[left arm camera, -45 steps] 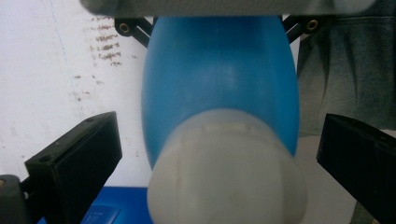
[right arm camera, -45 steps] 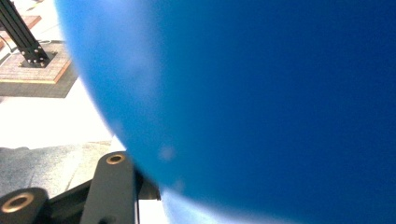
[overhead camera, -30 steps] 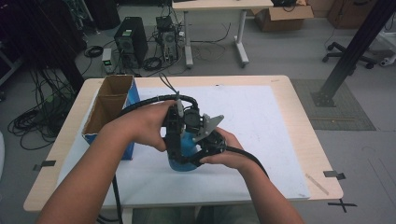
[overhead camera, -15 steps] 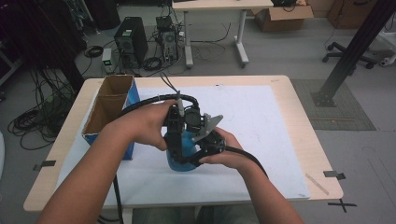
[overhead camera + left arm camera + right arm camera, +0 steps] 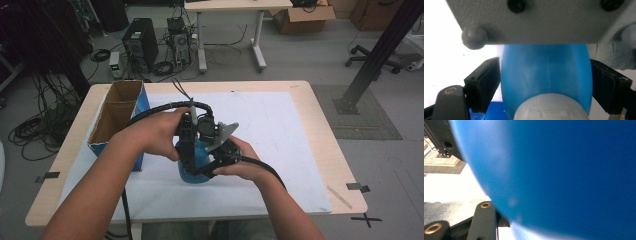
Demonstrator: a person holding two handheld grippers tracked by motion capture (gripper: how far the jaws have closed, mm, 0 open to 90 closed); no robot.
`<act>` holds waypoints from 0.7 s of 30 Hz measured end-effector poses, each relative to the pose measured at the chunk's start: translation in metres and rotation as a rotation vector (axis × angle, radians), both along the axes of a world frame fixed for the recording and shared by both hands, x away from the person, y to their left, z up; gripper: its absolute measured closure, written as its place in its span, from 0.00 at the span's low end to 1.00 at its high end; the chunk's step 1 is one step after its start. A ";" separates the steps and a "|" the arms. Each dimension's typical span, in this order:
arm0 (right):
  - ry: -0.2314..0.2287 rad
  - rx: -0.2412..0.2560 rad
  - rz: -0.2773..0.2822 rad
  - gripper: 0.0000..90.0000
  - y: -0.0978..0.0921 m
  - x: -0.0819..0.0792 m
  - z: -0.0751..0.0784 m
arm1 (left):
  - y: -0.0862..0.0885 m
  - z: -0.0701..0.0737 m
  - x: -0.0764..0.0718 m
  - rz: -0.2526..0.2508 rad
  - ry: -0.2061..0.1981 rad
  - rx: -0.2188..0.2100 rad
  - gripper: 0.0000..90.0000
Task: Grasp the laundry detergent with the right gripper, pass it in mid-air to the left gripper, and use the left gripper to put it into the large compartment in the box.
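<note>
1. Near the table's (image 5: 320, 150) front edge, about midway along it, my left gripper (image 5: 544, 82) has its jaws set against both sides of a blue bottle (image 5: 196, 167), gripping it.
2. My right gripper (image 5: 220, 157) presses close beside the bottle; whether it is clamped I cannot tell.
3. I judge the rounded, smooth body could slip or twist.
4. At the left edge, the cardboard box (image 5: 116, 117) looks empty; the bottle's contents are hidden.

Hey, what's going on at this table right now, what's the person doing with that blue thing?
A person at the table is working on a blue bottle with two handheld grippers. The left gripper has its jaws on either side of the bottle's body, above a whitish cap. The right gripper is pressed close against the bottle; its grip can't be judged. An open cardboard box sits to the left.
</note>
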State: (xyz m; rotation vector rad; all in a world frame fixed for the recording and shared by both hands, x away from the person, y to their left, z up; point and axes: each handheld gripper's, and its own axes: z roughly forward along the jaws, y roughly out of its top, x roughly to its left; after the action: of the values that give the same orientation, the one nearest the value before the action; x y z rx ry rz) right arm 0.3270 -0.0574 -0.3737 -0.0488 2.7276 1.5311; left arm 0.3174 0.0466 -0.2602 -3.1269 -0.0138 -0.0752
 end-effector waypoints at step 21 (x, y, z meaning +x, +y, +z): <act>0.003 0.002 -0.001 0.50 0.001 -0.001 0.000 | 0.000 -0.001 -0.001 -0.020 -0.014 0.015 0.42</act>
State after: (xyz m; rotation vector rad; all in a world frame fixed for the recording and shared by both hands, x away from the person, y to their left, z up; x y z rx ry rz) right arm 0.3259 -0.0560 -0.3737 -0.0453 2.7279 1.5350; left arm 0.3161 0.0466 -0.2617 -3.1121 0.0177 -0.0974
